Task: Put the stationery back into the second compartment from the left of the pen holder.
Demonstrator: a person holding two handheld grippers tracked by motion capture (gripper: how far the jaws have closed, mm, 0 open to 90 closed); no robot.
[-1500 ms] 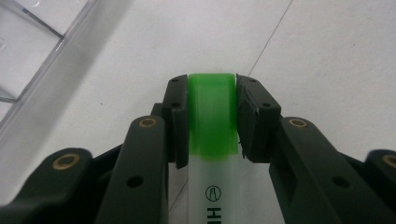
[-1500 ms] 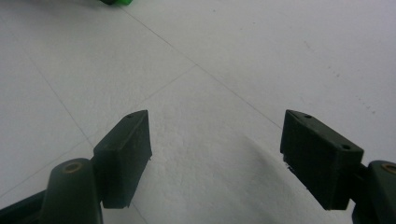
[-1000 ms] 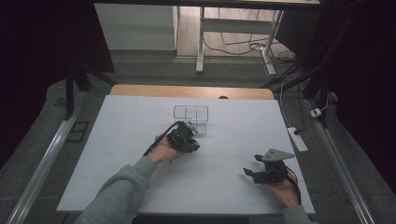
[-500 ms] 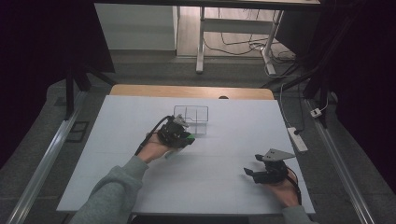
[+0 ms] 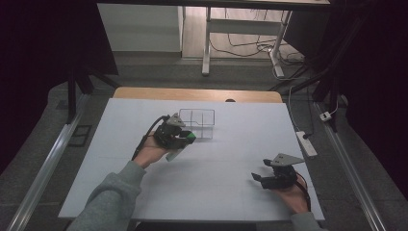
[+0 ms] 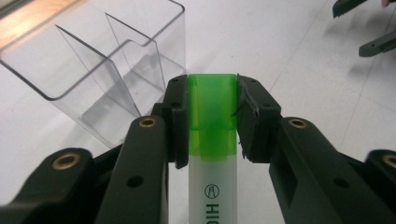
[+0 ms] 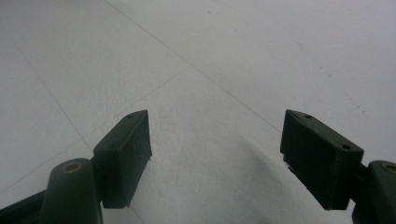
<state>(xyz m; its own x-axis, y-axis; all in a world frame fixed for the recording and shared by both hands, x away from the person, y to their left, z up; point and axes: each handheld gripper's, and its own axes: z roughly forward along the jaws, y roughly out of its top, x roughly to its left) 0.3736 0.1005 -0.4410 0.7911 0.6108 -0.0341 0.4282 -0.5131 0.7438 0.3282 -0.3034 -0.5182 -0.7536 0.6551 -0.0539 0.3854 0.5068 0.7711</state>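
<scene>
Highlighter (image 6: 212, 140), white-barrelled with a green cap, sits at the centre of the left gripper view, clamped between the two black jaws of the left gripper (image 6: 211, 116); the pads press on either side of the cap, and the barrel, printed with black lettering, runs down to the bottom edge of the frame. In the high view the same highlighter (image 5: 179, 147) appears left of centre, its green cap pointing toward the middle of the frame, held by the left gripper (image 5: 180, 139) above the white table (image 5: 226, 159). A grey-sleeved forearm (image 5: 108, 197) enters from the lower left.

Clear plastic organizer (image 6: 107, 79), divided into compartments by upright walls, occupies the upper left of the left gripper view, just beyond the jaw tips; in the high view the organizer (image 5: 197, 122) stands just above and to the right of the left gripper, near the upper centre of the table.

Right gripper (image 5: 262, 179) lies in the lower right of the high view, well apart from the highlighter. In the right gripper view its jaws stand wide apart with nothing between them (image 7: 215, 149), over bare white tabletop.
</scene>
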